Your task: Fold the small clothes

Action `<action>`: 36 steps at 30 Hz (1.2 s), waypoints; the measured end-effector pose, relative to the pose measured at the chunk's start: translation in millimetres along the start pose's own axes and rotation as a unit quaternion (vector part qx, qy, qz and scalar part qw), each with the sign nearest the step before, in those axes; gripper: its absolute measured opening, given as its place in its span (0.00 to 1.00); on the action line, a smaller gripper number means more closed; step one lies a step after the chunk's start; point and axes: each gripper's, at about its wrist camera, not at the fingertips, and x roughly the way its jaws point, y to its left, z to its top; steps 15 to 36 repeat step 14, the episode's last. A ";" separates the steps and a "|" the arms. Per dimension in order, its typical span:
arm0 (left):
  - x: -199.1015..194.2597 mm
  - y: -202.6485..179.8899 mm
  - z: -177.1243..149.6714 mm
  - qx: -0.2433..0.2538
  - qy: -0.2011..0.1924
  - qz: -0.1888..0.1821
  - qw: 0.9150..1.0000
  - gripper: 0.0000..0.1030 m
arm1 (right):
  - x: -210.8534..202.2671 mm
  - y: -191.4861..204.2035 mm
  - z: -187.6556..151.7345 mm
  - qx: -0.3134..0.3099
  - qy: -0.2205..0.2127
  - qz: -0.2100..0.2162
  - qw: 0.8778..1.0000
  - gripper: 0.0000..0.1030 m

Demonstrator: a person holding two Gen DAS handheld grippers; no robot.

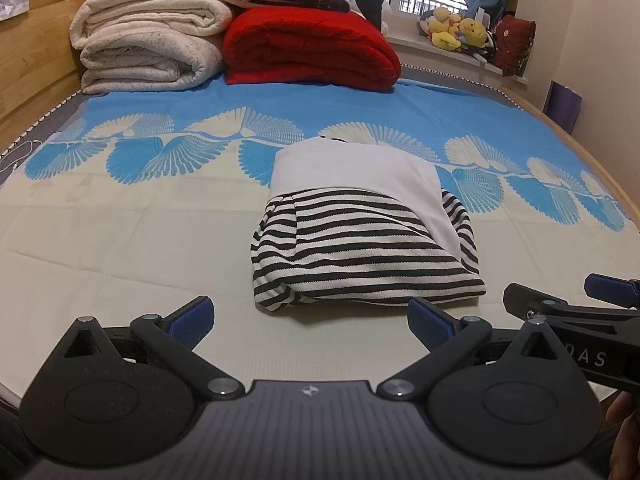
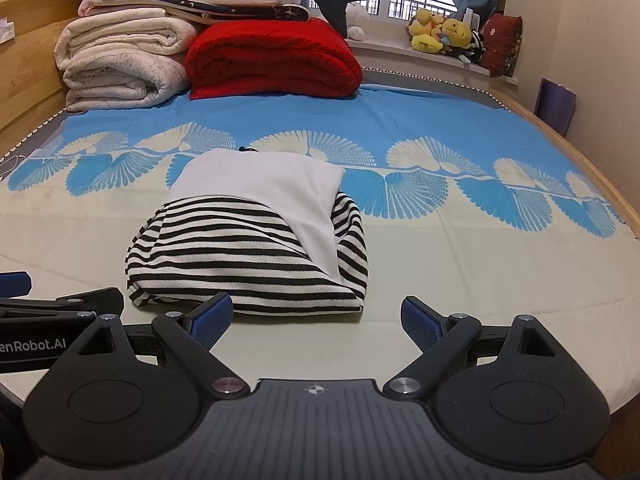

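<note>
Nearest the cameras, the left gripper (image 1: 310, 322) and the right gripper (image 2: 316, 320) both sit low over the pale part of the bed sheet (image 1: 120, 240), each with its blue-padded fingers spread wide apart and holding nothing. The two tools are side by side: the right gripper's fingers show at the right edge of the left wrist view, and the left gripper's at the left edge of the right wrist view.

Just beyond the fingertips lies the striped garment (image 1: 360, 256), a black-and-white piece folded into a compact bundle, with a plain white panel (image 1: 356, 172) draped over its far and right parts. Its near folded edge runs left to right across the bed, slightly ahead of the gap between the left gripper's fingers. In the right wrist view that edge touches, or nearly touches, the left finger's pad (image 2: 212, 320). The bundle's long axis runs across the bed; the white end points away toward the window.

Farther back, the sheet turns blue with a fan pattern. Behind it are stacked cream blankets (image 1: 148, 48), a folded red blanket (image 1: 312, 52), and plush toys (image 1: 456, 30) on the windowsill.
</note>
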 end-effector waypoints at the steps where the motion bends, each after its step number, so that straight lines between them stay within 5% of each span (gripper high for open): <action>1: 0.3 0.1 -0.3 0.001 0.000 0.000 1.000 1.00 | 0.1 -0.1 0.0 0.000 0.000 0.000 1.000 0.89; 36: -0.4 5.6 0.6 0.005 -0.005 -0.004 1.000 1.00 | 0.5 -1.1 -0.4 -0.002 0.002 0.001 1.000 0.88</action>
